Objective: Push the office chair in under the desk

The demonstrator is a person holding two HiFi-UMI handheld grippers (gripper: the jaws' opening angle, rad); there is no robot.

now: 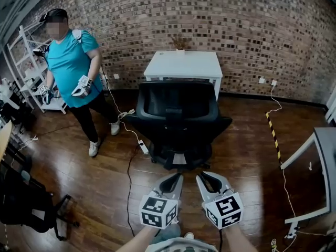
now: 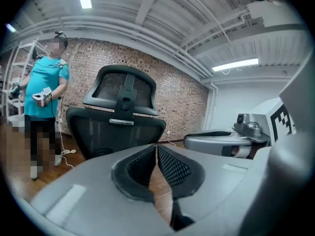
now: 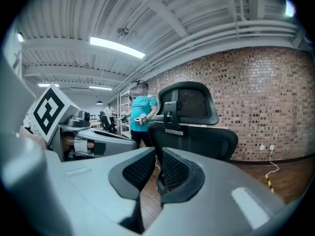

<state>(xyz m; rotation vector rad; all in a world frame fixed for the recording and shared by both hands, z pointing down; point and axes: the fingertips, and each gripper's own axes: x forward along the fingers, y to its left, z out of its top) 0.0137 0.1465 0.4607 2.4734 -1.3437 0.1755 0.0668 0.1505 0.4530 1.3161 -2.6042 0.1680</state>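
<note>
A black office chair (image 1: pixel 178 119) stands with its back toward me, in front of a white desk (image 1: pixel 184 64) set against the brick wall. The seat sits outside the desk's front edge. My left gripper (image 1: pixel 176 177) and right gripper (image 1: pixel 202 176) hang side by side just behind the chair's base, not touching it. Both are shut with nothing between their jaws. The chair's mesh back (image 2: pixel 118 127) fills the middle of the left gripper view beyond the left gripper (image 2: pixel 156 146). In the right gripper view the chair (image 3: pixel 192 132) rises past the right gripper (image 3: pixel 158 152).
A person in a teal shirt (image 1: pixel 71 62) stands left of the chair, holding grippers. A power strip (image 1: pixel 143 147) and its cable lie on the wood floor by the chair's left side. Another desk (image 1: pixel 320 156) is at the right edge, black equipment (image 1: pixel 26 203) at lower left.
</note>
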